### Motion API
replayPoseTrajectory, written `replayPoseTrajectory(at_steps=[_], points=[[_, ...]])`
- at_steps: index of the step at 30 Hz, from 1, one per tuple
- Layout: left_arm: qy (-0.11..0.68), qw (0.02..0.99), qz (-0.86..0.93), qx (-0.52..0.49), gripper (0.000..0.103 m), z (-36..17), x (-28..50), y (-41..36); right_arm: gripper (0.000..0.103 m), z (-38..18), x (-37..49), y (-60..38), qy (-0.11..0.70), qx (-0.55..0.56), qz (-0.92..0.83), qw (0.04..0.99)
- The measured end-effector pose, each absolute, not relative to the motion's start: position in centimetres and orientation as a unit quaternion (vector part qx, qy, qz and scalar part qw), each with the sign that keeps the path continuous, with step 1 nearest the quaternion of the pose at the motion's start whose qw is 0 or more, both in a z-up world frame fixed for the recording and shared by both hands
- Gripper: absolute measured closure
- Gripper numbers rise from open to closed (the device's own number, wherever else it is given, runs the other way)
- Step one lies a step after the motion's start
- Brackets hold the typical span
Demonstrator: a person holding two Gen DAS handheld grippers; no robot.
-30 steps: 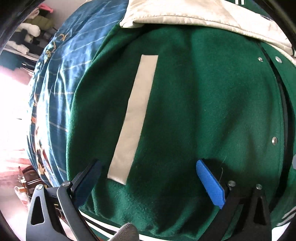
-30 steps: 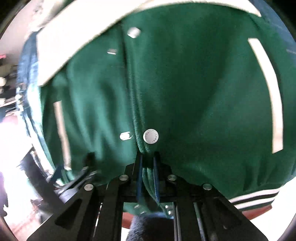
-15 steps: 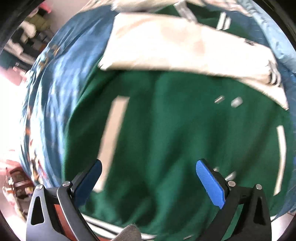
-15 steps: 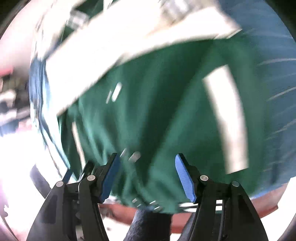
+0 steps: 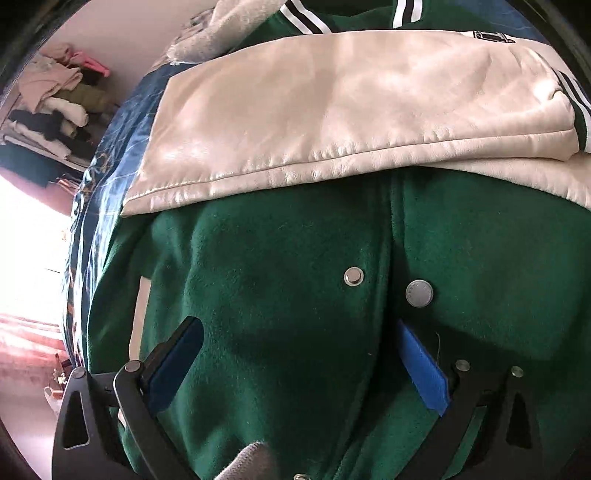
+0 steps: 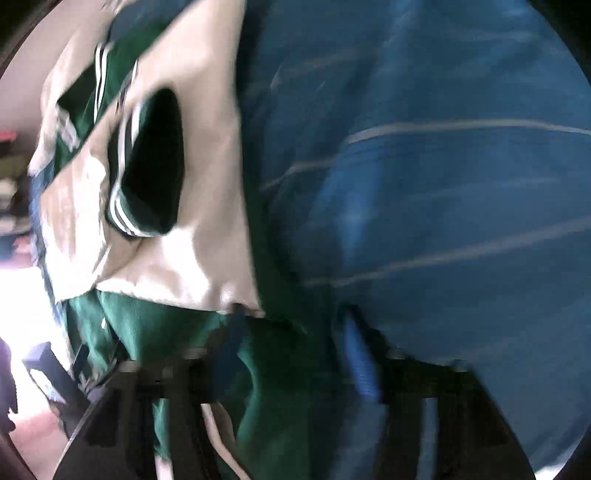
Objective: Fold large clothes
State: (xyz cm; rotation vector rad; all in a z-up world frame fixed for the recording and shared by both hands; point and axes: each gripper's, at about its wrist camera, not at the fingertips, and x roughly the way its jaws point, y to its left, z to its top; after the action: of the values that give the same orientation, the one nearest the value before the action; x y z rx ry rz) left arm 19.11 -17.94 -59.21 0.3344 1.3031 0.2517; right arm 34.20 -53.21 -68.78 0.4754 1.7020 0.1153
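A green varsity jacket point(image 5: 280, 295) with cream sleeves point(image 5: 332, 110) lies on a blue bedspread point(image 5: 110, 158). The sleeves are folded across its upper body. Metal snaps point(image 5: 419, 293) run down its front. My left gripper point(image 5: 301, 354) is open and low over the jacket's front near the snaps, holding nothing. In the blurred right wrist view the jacket point(image 6: 155, 325) lies to the left, with a striped sleeve cuff point(image 6: 147, 173) showing. My right gripper point(image 6: 291, 354) is open at the jacket's right edge, over the seam between jacket and bedspread point(image 6: 443, 203).
A pile of clothes point(image 5: 55, 96) sits on shelves at the far left. A white fleecy item point(image 5: 210, 33) lies beyond the jacket's collar. Bright light falls on the floor at the left point(image 5: 26, 258).
My right gripper let go of the jacket's front edge, opened and swung right toward the bedspread. My left gripper moved right from the pocket welt to the snaps, still open.
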Motion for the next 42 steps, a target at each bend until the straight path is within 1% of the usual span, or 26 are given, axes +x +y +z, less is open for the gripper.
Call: replayPoseTrajectory(at_steps=[2, 3, 6, 9, 13, 16, 18, 19, 22, 23, 24, 26, 28, 29, 30, 31, 32, 33, 34, 36, 37, 39, 41, 42], points=[[0.6, 0.774, 0.125, 0.157, 0.0, -59.3, 19.1, -18.0, 0.082, -67.6, 34.1, -53.1, 0.733, 0.162, 0.054, 0.658], [0.601, 0.773, 0.129, 0.157, 0.0, -59.2, 19.2, -18.3, 0.085, -66.5, 34.1, -53.4, 0.72, 0.145, 0.045, 0.677], [0.605, 0.771, 0.144, 0.14, 0.0, -59.3, 19.4, -18.5, 0.087, -65.8, 34.0, -55.0, 0.698, 0.158, 0.026, 0.698], [0.607, 0.771, 0.15, 0.123, 0.0, -59.3, 19.4, -18.0, 0.088, -67.6, 33.9, -57.9, 0.707, 0.199, 0.014, 0.679], [0.61, 0.77, 0.155, 0.106, 0.0, -59.3, 19.5, -17.6, 0.087, -67.4, 35.0, -58.9, 0.723, 0.215, 0.023, 0.656], [0.608, 0.773, 0.155, 0.092, 0.0, -59.3, 19.5, -16.7, 0.08, -66.5, 35.3, -59.9, 0.73, 0.227, 0.037, 0.643], [0.605, 0.777, 0.157, 0.08, 0.0, -59.3, 19.3, -16.5, 0.062, -66.0, 35.1, -60.0, 0.727, 0.226, 0.055, 0.646], [0.603, 0.778, 0.158, 0.073, 0.0, -59.3, 19.2, -16.4, 0.059, -66.0, 35.1, -60.0, 0.726, 0.224, 0.072, 0.646], [0.599, 0.783, 0.158, 0.056, 0.0, -59.4, 19.0, -15.9, 0.058, -67.6, 34.8, -57.8, 0.732, 0.187, 0.085, 0.65], [0.596, 0.786, 0.155, 0.053, 0.0, -59.4, 18.9, -15.8, 0.07, -68.3, 34.7, -57.7, 0.731, 0.164, 0.062, 0.66], [0.595, 0.788, 0.151, 0.05, 0.0, -59.4, 18.8, -15.7, 0.077, -68.5, 34.6, -57.4, 0.729, 0.162, 0.052, 0.663], [0.599, 0.787, 0.14, 0.045, 0.0, -59.1, 18.8, -15.4, 0.077, -68.0, 34.8, -57.1, 0.732, 0.149, 0.021, 0.665], [0.61, 0.779, 0.139, 0.044, 0.0, -58.2, 18.6, -14.9, 0.077, -66.5, 34.9, -55.1, 0.739, 0.085, -0.011, 0.668], [0.61, 0.778, 0.142, 0.045, 0.0, -57.5, 18.4, -14.4, 0.076, -65.7, 34.8, -54.5, 0.742, 0.071, -0.017, 0.666], [0.605, 0.781, 0.148, 0.047, 0.0, -56.3, 18.2, -13.6, 0.073, -65.0, 34.7, -54.1, 0.746, 0.078, -0.009, 0.662], [0.598, 0.784, 0.157, 0.052, 0.0, -55.4, 18.0, -12.7, 0.073, -64.2, 34.5, -53.8, 0.747, 0.089, -0.001, 0.658], [0.588, 0.789, 0.17, 0.064, 0.0, -54.2, 18.0, -11.5, 0.07, -63.5, 34.4, -53.3, 0.748, 0.095, 0.002, 0.657], [0.581, 0.791, 0.179, 0.078, 0.0, -53.5, 18.2, -10.5, 0.063, -62.7, 34.3, -52.6, 0.745, 0.096, 0.004, 0.66], [0.574, 0.791, 0.188, 0.098, 0.0, -53.1, 18.7, -9.3, 0.061, -62.1, 34.3, -52.1, 0.741, 0.095, 0.005, 0.665], [0.566, 0.79, 0.195, 0.129, 0.0, -53.3, 20.3, -7.0, 0.06, -60.5, 34.5, -50.7, 0.73, 0.088, 0.0, 0.678], [0.569, 0.792, 0.183, 0.124, 0.0, -53.4, 20.9, -6.2, 0.059, -59.8, 34.8, -49.7, 0.723, 0.085, -0.001, 0.686], [0.585, 0.796, 0.129, 0.081, 0.0, -52.8, 22.3, -4.7, 0.058, -58.5, 35.3, -47.5, 0.711, 0.093, 0.014, 0.697], [0.603, 0.795, 0.06, 0.017, 0.0, -51.6, 22.9, -3.6, 0.057, -57.4, 35.9, -46.0, 0.702, 0.11, 0.027, 0.703], [0.611, 0.791, 0.027, -0.015, 0.0, -50.9, 22.8, -3.4, 0.055, -57.1, 36.1, -45.1, 0.7, 0.12, 0.04, 0.703]])
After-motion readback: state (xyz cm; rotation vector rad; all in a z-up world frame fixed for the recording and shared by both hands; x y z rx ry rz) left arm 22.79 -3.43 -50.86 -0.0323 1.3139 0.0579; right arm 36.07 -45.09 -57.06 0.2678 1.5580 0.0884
